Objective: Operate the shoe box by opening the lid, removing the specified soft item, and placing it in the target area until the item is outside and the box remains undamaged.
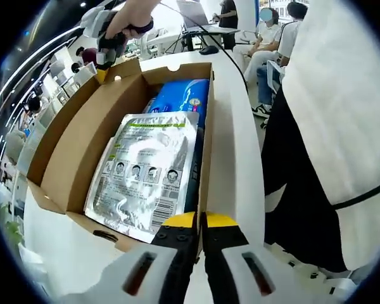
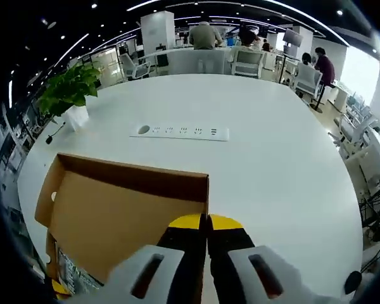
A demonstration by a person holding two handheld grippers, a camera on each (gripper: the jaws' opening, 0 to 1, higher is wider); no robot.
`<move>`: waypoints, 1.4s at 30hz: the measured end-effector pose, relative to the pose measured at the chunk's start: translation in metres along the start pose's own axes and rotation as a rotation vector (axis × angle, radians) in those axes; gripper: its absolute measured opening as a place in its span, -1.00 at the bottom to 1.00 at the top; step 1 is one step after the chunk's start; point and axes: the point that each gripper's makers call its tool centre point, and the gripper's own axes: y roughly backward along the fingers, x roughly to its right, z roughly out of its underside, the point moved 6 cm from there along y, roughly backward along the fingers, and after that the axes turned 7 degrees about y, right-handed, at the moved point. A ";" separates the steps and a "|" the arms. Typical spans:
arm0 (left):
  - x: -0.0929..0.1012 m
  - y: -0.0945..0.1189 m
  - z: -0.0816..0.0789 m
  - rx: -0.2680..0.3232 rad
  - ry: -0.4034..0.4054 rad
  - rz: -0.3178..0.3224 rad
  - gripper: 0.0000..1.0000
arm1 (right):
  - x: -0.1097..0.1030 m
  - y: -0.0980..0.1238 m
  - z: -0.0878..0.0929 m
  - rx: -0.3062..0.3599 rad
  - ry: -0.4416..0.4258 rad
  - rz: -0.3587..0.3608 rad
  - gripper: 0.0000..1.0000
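The brown cardboard shoe box [image 1: 82,145] lies open on a white table. Inside lie a silver foil packet [image 1: 145,171] printed with small pictures and, beyond it, a blue soft packet [image 1: 187,98]. My left gripper [image 1: 201,220] is at the box's near right wall, jaws shut on the thin cardboard edge. A hand holds my right gripper [image 1: 103,69] at the far corner of the raised lid. In the right gripper view the right gripper [image 2: 208,223] is shut on the lid [image 2: 114,215] at its top edge; a bit of the silver packet [image 2: 69,272] shows below.
A white power strip [image 2: 180,132] lies mid-table and a potted plant [image 2: 69,92] stands at the table's left edge. A person in white and black [image 1: 329,158] stands close to the box's right. Other people sit at desks and chairs beyond.
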 end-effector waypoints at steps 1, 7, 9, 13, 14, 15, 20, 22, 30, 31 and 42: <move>0.000 0.000 0.000 0.000 -0.001 0.001 -0.96 | 0.000 -0.001 0.000 -0.002 0.003 -0.001 -1.00; 0.001 0.000 0.000 0.006 -0.006 -0.001 -0.96 | 0.001 -0.011 -0.001 -0.034 0.123 0.005 -0.98; 0.001 0.000 -0.001 0.007 -0.007 -0.002 -0.96 | -0.005 -0.013 0.000 -0.039 0.118 0.006 -0.97; 0.001 0.000 0.000 0.004 -0.005 0.004 -0.96 | 0.001 -0.021 0.004 -0.035 0.119 -0.010 -0.97; 0.001 0.000 0.000 0.004 -0.005 0.004 -0.96 | 0.001 -0.017 0.003 -0.032 0.117 -0.011 -0.97; 0.001 0.000 0.000 0.005 -0.006 0.004 -0.96 | 0.000 -0.016 0.004 -0.034 0.126 -0.014 -0.96; 0.001 0.000 -0.001 -0.005 -0.015 0.015 -0.97 | -0.005 -0.017 0.009 -0.058 0.188 -0.008 -0.94; 0.001 0.000 -0.001 -0.002 -0.021 0.016 -0.97 | -0.004 -0.017 0.010 -0.080 0.128 -0.036 -0.94; 0.001 -0.001 0.000 0.004 -0.012 0.011 -0.96 | -0.002 -0.010 -0.008 0.044 0.127 -0.080 -0.81; 0.001 -0.001 0.000 0.005 -0.012 0.011 -0.96 | -0.005 -0.005 -0.015 0.093 0.112 -0.110 -0.81; 0.000 0.000 0.001 0.029 -0.006 0.010 -0.95 | -0.023 0.045 -0.013 0.297 0.232 -0.266 -0.33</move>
